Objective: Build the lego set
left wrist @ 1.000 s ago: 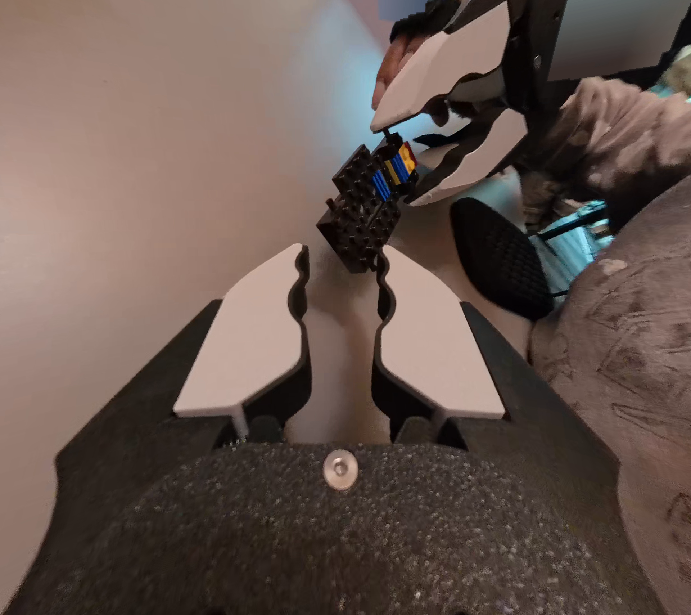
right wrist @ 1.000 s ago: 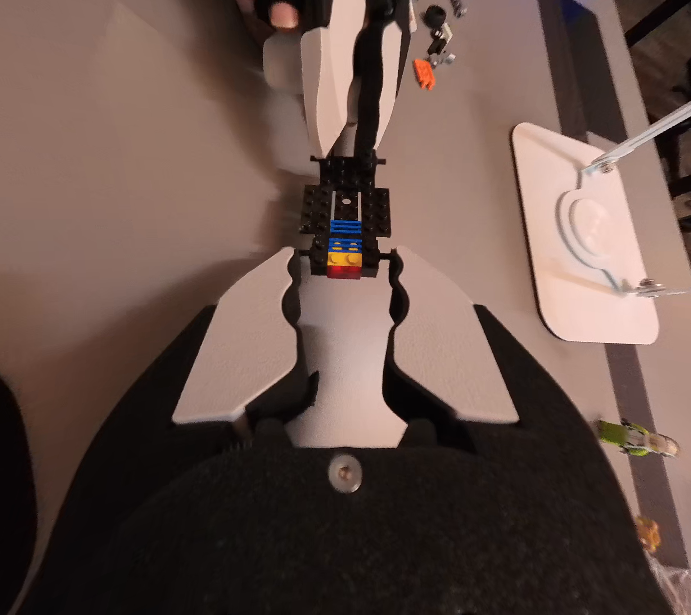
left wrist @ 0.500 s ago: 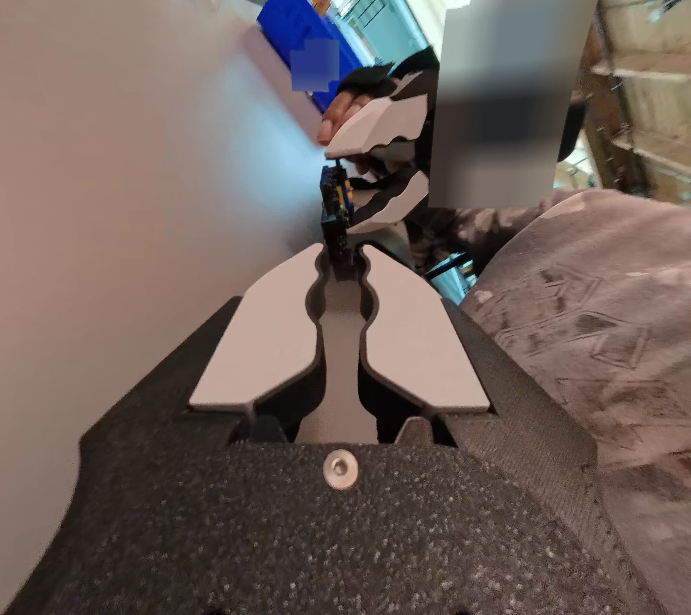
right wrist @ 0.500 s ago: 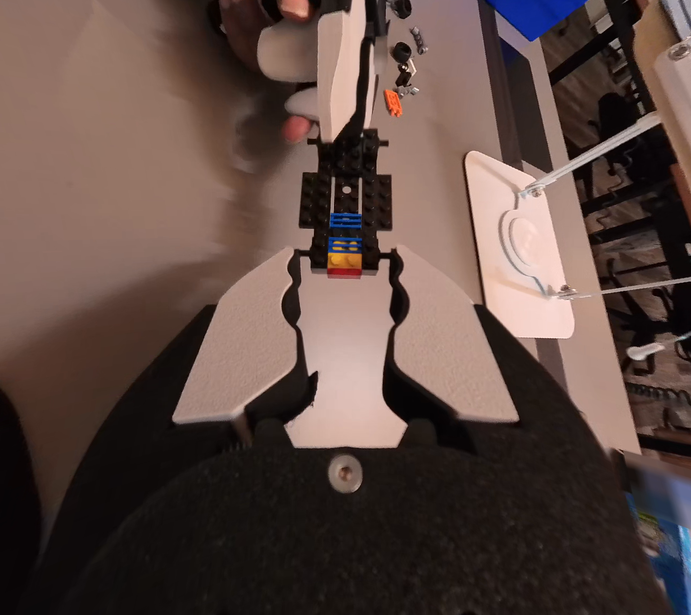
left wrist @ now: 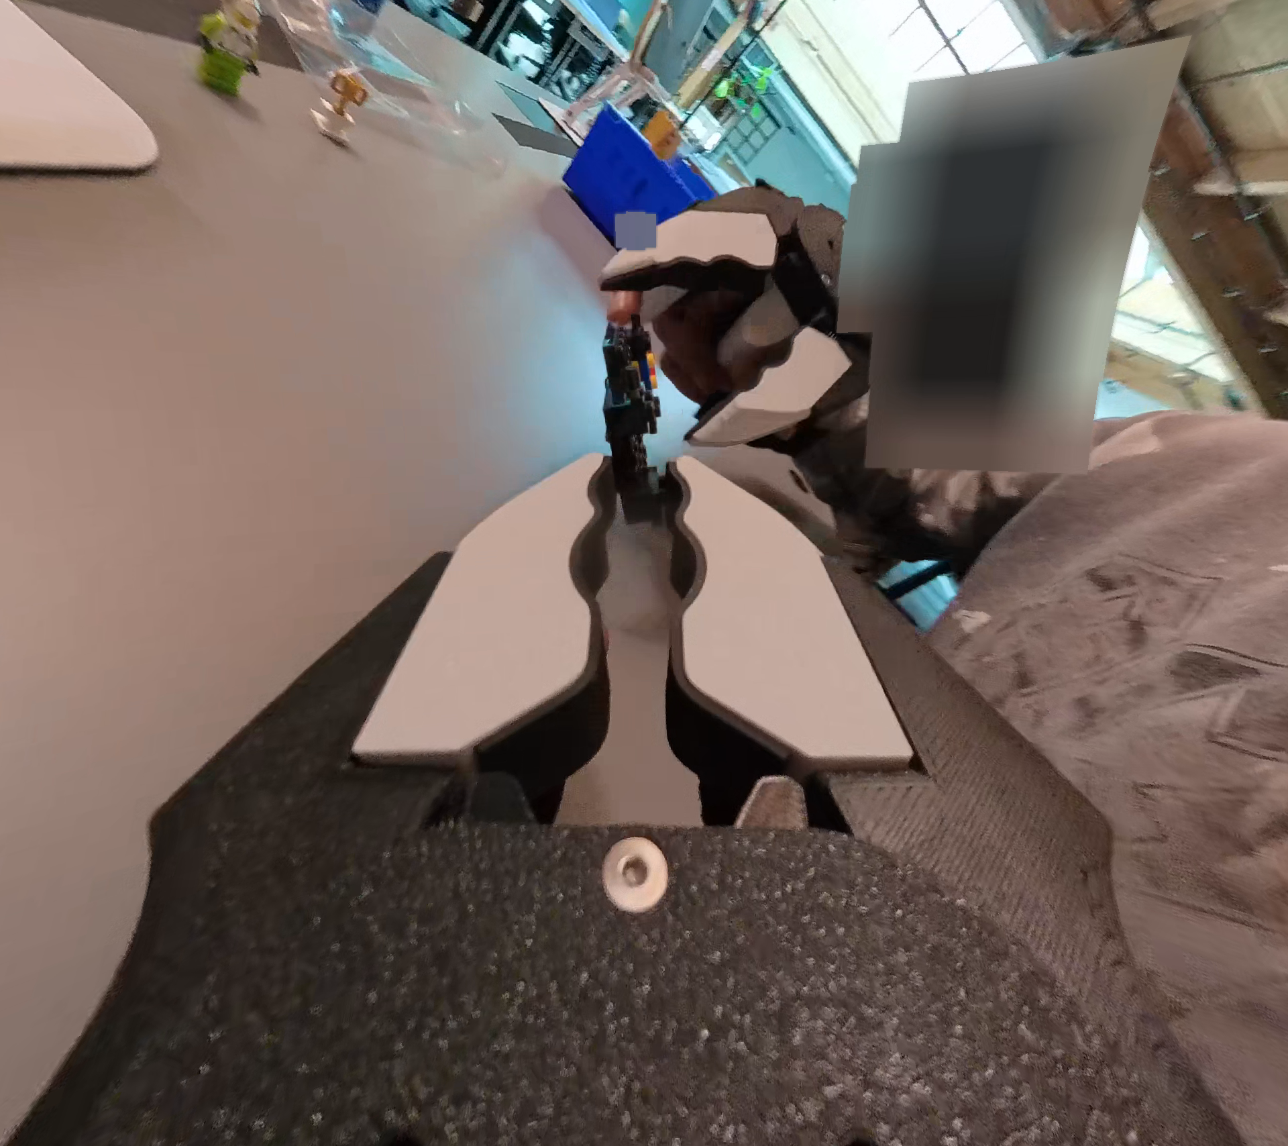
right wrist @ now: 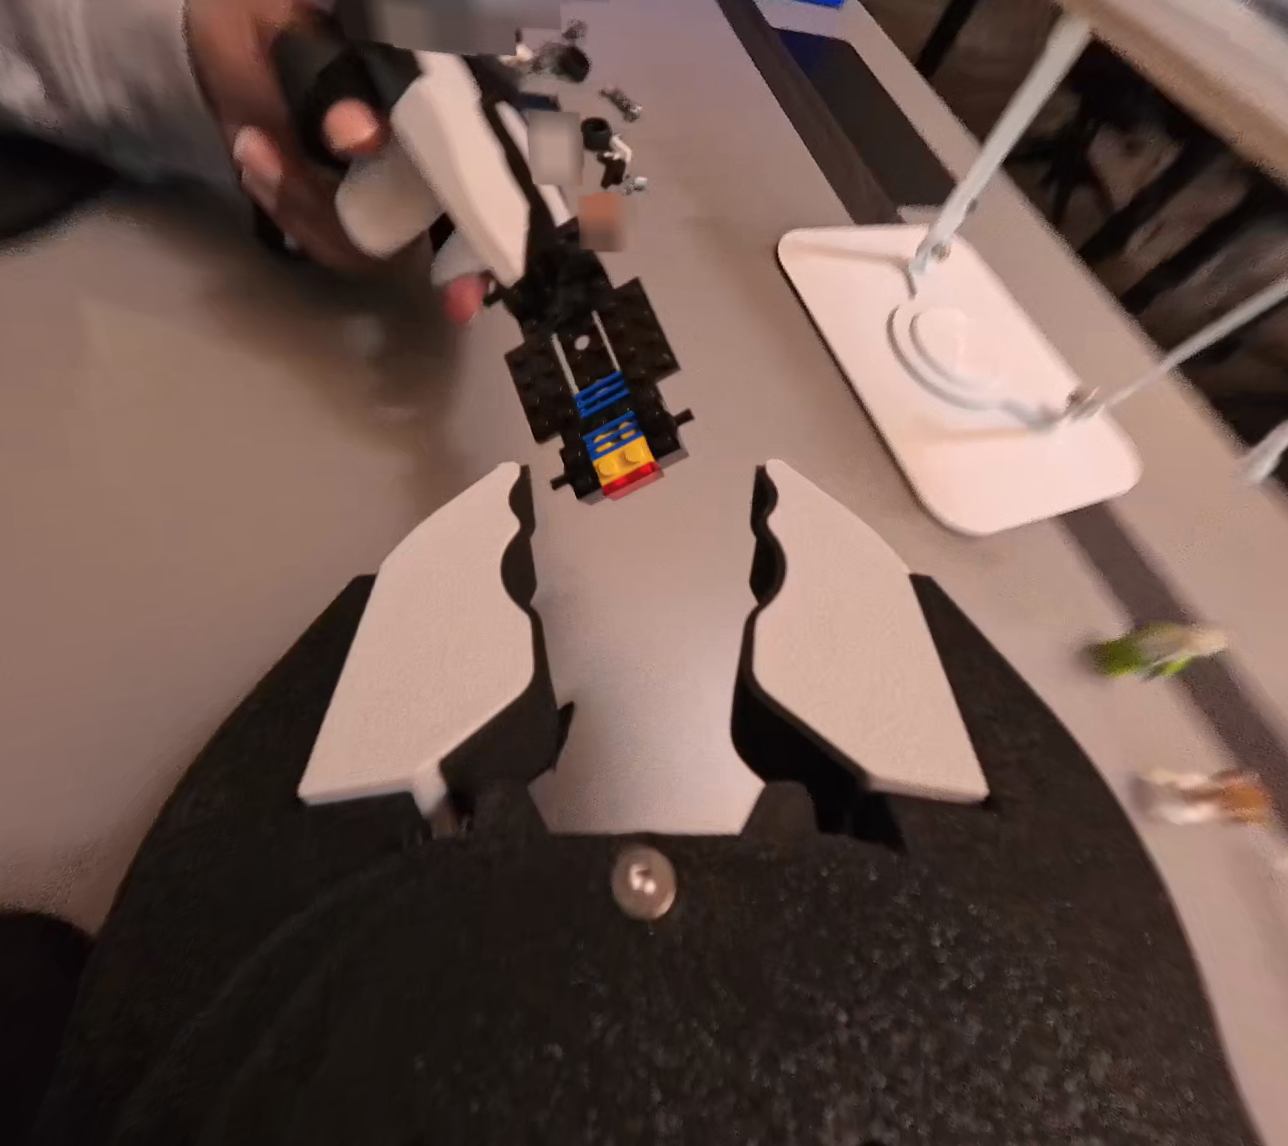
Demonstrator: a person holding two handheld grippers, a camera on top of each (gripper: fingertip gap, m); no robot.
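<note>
black lego chassis (right wrist: 592, 360) with blue, yellow and red bricks, half built, pinched by left gripper (left wrist: 638, 478); right gripper (right wrist: 638, 471) spread, empty. loose parts (right wrist: 606, 136) wait on desk (right wrist: 174, 450).

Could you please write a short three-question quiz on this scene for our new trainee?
1. True or false: the right gripper is clamped on the black lego chassis.
2. Which gripper holds the chassis? A) left gripper B) right gripper C) neither
3. Fill in: the brick at the chassis end nearest the right gripper, below the yellow brick, is coloured ____.

Key
1. False: its jaws stand apart and the chassis lies just beyond its fingertips.
2. A: the left gripper's fingers pinch the far end of the chassis.
3. Red: the red brick sits at that end.
</note>
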